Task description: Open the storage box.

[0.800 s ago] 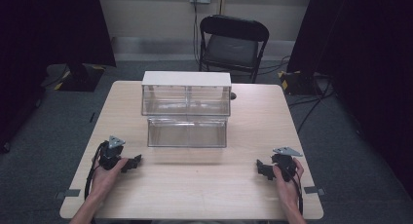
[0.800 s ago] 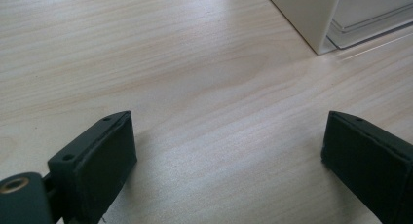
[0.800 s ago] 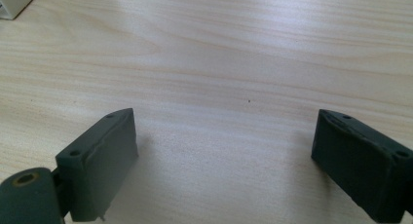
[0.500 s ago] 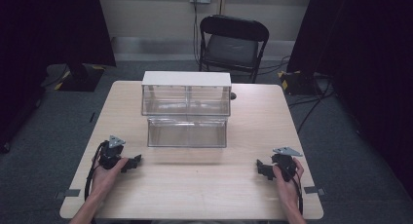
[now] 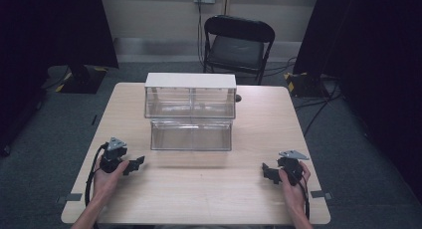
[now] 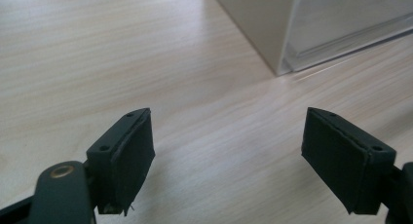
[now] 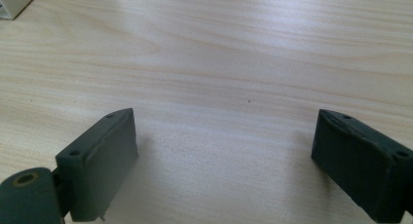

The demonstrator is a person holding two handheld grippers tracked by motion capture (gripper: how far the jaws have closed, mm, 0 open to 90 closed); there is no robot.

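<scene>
Dark-curtained room w/ grey carpet; black folding chair (image 5: 239, 42) at 12 o'clock behind a light wood table (image 5: 199, 189). Clear plastic organizer (image 5: 190, 117) w/ white top sits at table centre, its lower drawer section stepped out toward 6 o'clock. Left tool (image 5: 134, 164) rests on table at approx 8 o'clock of the organizer, jaws wide apart, nothing between them; its own view has the organizer's corner just ahead. Right tool (image 5: 268, 170) at approx 4 o'clock, well apart from organizer, jaws also spread, gripping nothing, bare wood under them.
</scene>
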